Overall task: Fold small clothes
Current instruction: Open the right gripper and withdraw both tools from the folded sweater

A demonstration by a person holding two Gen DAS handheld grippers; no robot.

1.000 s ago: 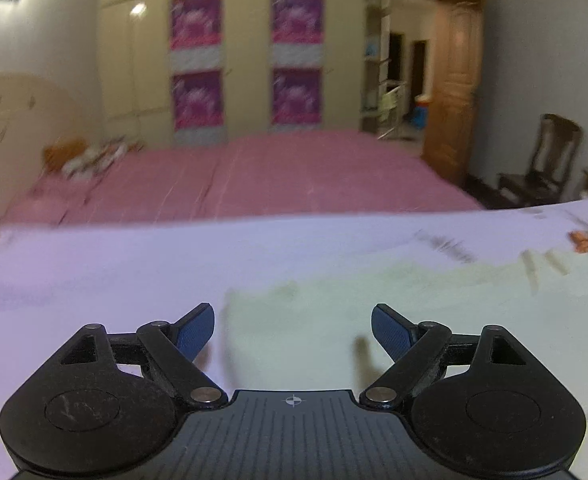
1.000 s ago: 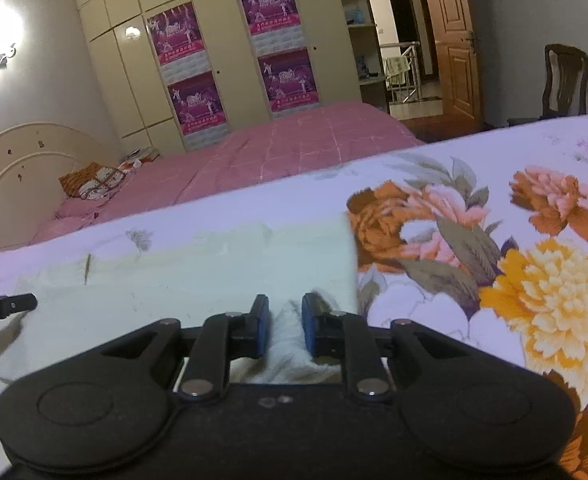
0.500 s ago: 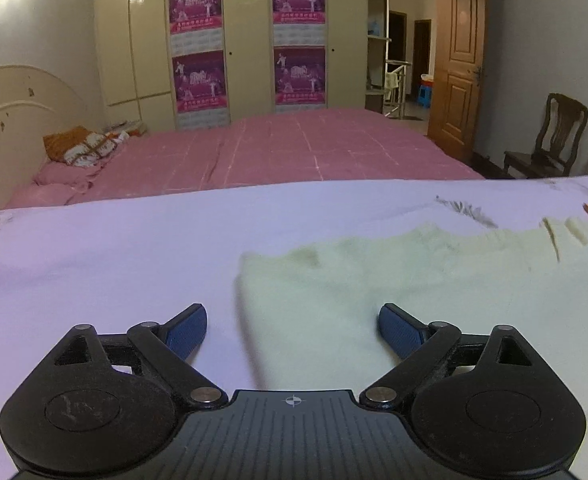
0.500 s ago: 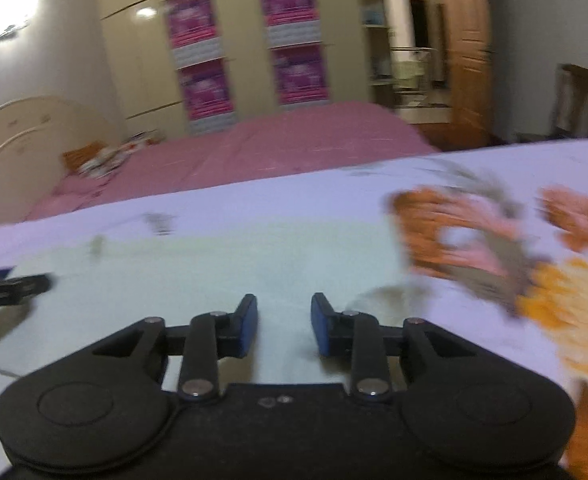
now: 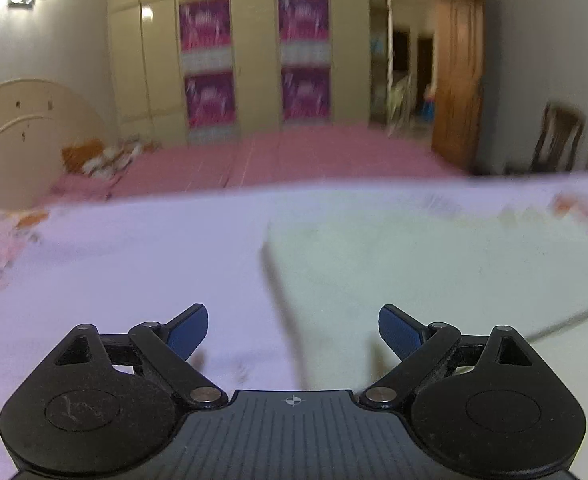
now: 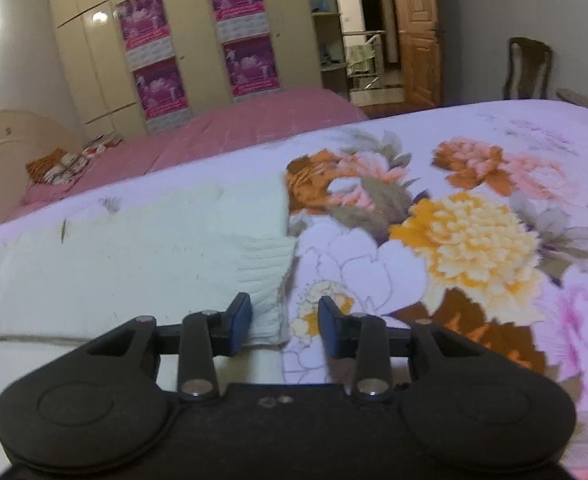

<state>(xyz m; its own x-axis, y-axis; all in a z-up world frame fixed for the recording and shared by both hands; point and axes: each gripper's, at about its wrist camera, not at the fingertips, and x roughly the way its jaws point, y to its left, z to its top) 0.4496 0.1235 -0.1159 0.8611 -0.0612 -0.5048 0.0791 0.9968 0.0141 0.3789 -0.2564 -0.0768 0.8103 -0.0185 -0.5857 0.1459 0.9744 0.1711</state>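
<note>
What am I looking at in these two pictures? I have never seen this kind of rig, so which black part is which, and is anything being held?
A person holds a two-finger gripper in each hand, each carrying a fisheye camera that looks along its fingers. The left wrist view shows the left gripper, jaws wide open and holding nothing. The right wrist view shows the right gripper; its jaws have just been opening and grip nothing. Both are over a cream knitted garment lying flat on a floral bedspread; its corner lies between the right gripper's blue pads. A pink bed stands behind.
</note>
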